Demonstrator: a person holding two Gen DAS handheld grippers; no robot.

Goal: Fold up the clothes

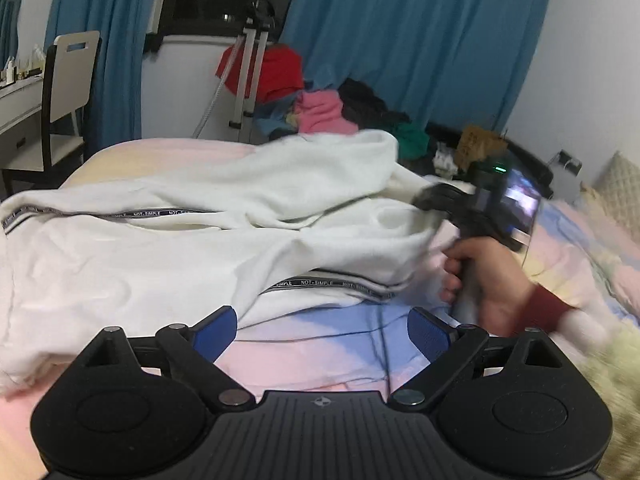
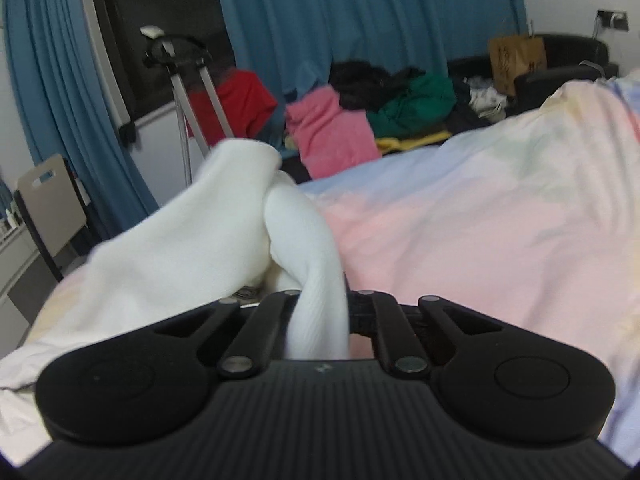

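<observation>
A white garment (image 1: 208, 240) with black lettered trim lies spread across the pastel bed cover (image 1: 312, 352). My left gripper (image 1: 320, 334) stands open just before the garment's near hem, its blue pads (image 1: 214, 334) bare with nothing between them. In the left wrist view the right gripper (image 1: 430, 200) shows at the garment's right edge, held by a hand with a dark red cuff. In the right wrist view my right gripper (image 2: 322, 300) is shut on a bunched fold of the white garment (image 2: 224, 220), which rises up between its jaws.
A pile of pink, green, black and red clothes (image 2: 360, 120) lies beyond the bed's far edge under blue curtains. A tripod (image 1: 252, 76) and a chair (image 1: 68, 92) stand at the left. A paper bag (image 2: 516, 56) and a pillow (image 1: 620, 192) are at the right.
</observation>
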